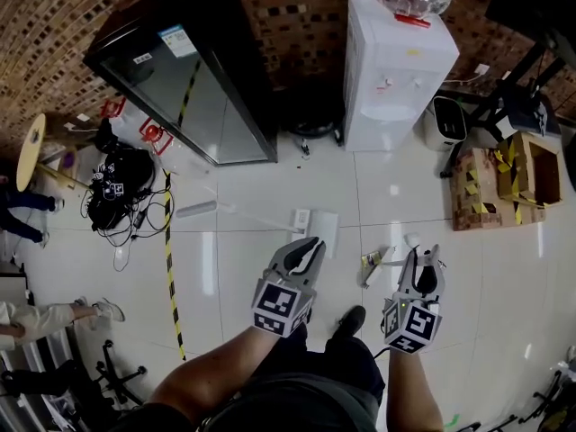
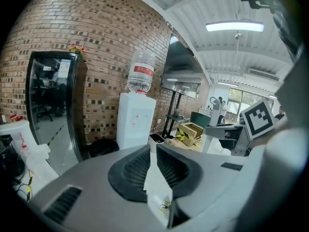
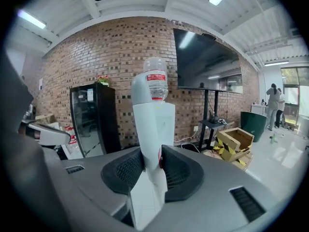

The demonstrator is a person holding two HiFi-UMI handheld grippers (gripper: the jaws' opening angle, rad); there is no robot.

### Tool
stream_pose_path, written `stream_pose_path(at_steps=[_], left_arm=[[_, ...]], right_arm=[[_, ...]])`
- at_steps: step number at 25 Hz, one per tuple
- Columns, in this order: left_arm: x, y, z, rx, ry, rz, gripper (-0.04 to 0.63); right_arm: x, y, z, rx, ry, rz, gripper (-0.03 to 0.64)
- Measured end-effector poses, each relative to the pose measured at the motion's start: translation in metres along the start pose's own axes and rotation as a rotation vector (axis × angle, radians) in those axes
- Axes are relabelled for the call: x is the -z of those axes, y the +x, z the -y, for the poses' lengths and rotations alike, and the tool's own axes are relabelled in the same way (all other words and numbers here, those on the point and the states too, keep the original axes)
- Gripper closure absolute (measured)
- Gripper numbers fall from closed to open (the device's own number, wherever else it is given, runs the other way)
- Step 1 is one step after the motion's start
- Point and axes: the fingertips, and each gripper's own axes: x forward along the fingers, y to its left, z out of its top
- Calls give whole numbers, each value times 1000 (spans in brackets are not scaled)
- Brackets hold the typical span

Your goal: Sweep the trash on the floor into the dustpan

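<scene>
My right gripper is shut on a white handle that stands upright between its jaws. In the head view a thin white stick slants from it down to the floor. A yellowish scrap of trash lies on the white tiles beside the stick's lower end. A white dustpan rests on the floor just beyond my left gripper. The left gripper is shut, with only a thin slit between its pads and nothing held.
A white water dispenser and a black glass-door cabinet stand against the brick wall ahead. Cardboard boxes sit at the right. Yellow-black tape, a cable pile and a white roll lie left.
</scene>
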Motion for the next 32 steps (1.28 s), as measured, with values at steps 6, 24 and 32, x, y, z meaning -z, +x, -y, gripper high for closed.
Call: stream_pose_path(at_steps=[6,24,32], left_arm=[[-2,-7,-29,19,6,-4,545],[-13,-38,-53,-16,-5,36,545],[-46,-48,-12,44,-7,92,545]], right_arm=[[-11,26,-52,-42,42,22,494],[-47,18,-136,-269,48,72,503],[-86,-40,-79,-227,18,131,505]])
